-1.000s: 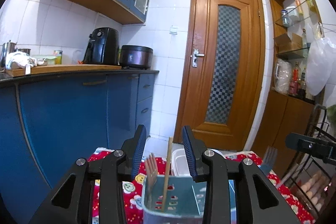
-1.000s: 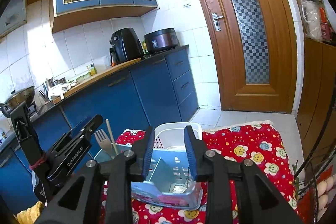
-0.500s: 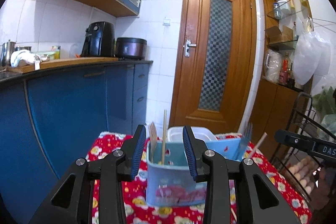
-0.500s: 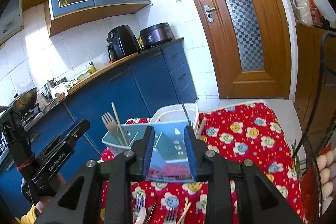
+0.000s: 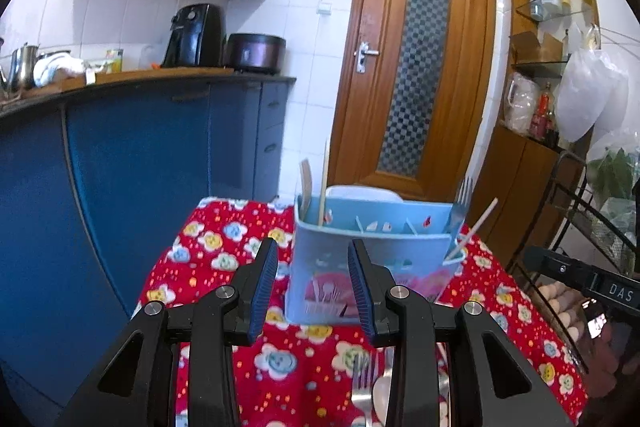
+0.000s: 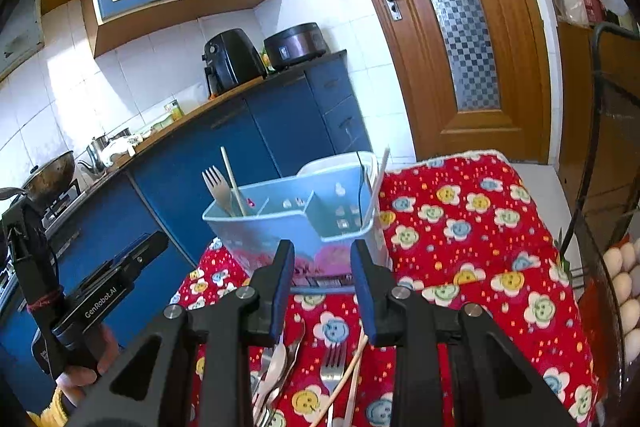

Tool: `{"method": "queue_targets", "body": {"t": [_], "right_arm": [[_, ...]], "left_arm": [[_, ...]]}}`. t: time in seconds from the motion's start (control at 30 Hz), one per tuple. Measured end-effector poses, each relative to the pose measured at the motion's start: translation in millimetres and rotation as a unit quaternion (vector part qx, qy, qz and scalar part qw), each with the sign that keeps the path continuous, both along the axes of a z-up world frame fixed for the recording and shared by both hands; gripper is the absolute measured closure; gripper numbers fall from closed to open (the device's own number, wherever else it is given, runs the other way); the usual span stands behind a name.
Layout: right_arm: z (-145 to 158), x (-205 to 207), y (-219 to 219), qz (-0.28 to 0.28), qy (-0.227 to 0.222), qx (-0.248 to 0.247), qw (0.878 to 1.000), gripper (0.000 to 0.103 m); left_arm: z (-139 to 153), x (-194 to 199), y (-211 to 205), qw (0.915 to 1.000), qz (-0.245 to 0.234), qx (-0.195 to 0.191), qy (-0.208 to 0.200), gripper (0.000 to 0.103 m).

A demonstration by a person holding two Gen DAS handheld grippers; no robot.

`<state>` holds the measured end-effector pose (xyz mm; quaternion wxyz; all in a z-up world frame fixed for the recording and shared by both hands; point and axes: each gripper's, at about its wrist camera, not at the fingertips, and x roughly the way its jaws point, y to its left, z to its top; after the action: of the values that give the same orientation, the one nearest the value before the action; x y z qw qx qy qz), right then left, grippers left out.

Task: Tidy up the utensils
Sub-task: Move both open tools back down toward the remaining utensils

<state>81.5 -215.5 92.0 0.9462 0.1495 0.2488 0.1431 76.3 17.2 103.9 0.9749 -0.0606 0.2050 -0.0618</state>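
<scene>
Tablecloth (image 6: 472, 227), red and flowered, carries a blue caddy (image 6: 280, 227) holding a wooden fork (image 6: 218, 189) and chopsticks (image 6: 234, 183). Loose forks (image 6: 334, 363) lie nearer. Left gripper (image 5: 312, 281) and right gripper (image 6: 322, 285) hang partly open, empty, short of the caddy.

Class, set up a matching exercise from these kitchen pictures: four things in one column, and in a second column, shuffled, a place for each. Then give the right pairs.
Things
1. wooden fork
2. metal fork
3. air fryer
4. white container

Places
A. on the worktop beside the dark cooker
B. directly behind the blue utensil holder
C. lying flat on the red flowered cloth
D. standing in the holder's end compartment with a chopstick

Pairs: 1-D, 2-C, 3-A, 4-B
</scene>
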Motion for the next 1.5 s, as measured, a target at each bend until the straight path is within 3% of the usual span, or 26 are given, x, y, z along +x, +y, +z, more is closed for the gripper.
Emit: {"method": "queue_targets", "body": {"t": [0.33,0.67,1.17,1.5], "right_arm": [[-25,-3,-4,-0.010,0.036,0.006,0.999,0.071],[-59,-4,-6,-0.014,0.088,0.010,0.996,0.071],[-95,-2,-7,-0.011,0.142,0.021,0.990,0.071],[-101,-2,-10,-0.014,0.148,0.024,0.989,0.071]], "left_arm": [[-23,-5,4,0.9986,0.001,-0.006,0.052,0.066],[-47,-1,-12,0.9939,-0.019,0.018,0.107,0.066],[-91,15,-41,0.9776,-0.069,0.037,0.195,0.066],[-110,43,-50,0.9697,-0.093,0.016,0.225,0.066]]}}
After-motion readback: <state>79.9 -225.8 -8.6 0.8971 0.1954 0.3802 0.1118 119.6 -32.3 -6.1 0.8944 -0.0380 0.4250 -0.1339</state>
